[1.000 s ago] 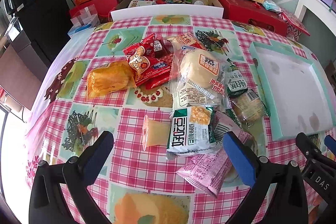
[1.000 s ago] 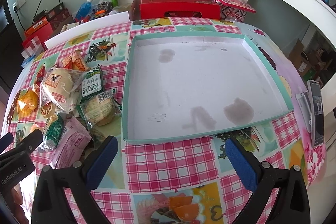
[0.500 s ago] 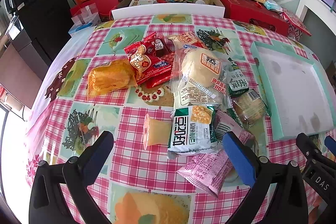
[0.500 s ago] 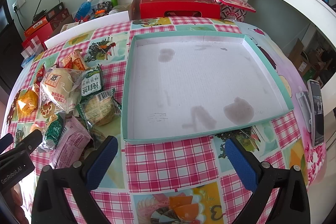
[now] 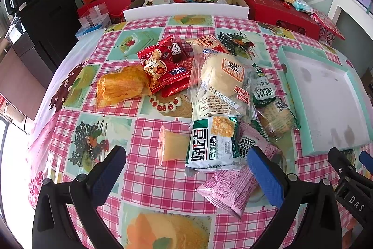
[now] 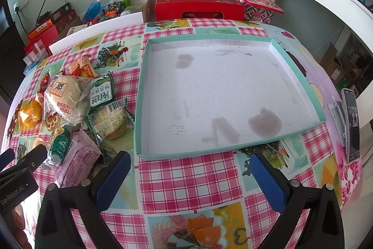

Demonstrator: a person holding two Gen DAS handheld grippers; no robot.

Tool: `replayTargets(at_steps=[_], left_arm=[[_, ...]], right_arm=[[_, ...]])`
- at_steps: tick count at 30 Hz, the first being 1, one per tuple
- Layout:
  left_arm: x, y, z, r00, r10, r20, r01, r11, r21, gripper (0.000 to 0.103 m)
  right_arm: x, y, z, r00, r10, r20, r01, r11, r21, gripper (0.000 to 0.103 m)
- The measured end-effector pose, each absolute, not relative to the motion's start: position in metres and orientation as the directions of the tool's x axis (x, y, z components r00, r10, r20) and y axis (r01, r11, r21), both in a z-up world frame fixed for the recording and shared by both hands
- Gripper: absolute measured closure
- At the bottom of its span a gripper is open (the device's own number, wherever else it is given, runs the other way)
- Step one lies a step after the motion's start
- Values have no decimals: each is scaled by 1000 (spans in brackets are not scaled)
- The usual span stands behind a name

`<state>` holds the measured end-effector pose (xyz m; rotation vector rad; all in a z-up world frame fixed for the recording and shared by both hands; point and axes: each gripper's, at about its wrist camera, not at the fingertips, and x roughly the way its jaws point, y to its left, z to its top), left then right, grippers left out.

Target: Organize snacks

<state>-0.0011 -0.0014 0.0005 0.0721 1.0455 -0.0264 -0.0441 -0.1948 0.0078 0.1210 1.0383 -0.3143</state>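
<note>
Both tongs hover over a checked tablecloth (image 5: 149,179), empty and not yet at work. The left tongs (image 5: 186,165) have their jaws spread wide, framing a heap of snacks just ahead: a green-and-white packet (image 5: 213,144) lies between the fingers, a jelly cup (image 5: 172,146) touches its left side, a pink packet (image 5: 229,188) sits under the right finger. The right tongs (image 6: 188,173), jaws equally wide, face an empty teal tray (image 6: 139,109) directly ahead; the snacks lie to their left. This looks like the very start: nothing is in the tray. Next, probably, the left tongs drop onto the nearest packet and close.
</note>
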Motion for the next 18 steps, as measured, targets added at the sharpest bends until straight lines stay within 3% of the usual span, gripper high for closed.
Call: replayTargets(at_steps=[18], left_arm=[[0,8,9,515,4,-857,38,999,27,0]], right_arm=[[-43,-188,9,474,-186,-860,299,953,-42,0]])
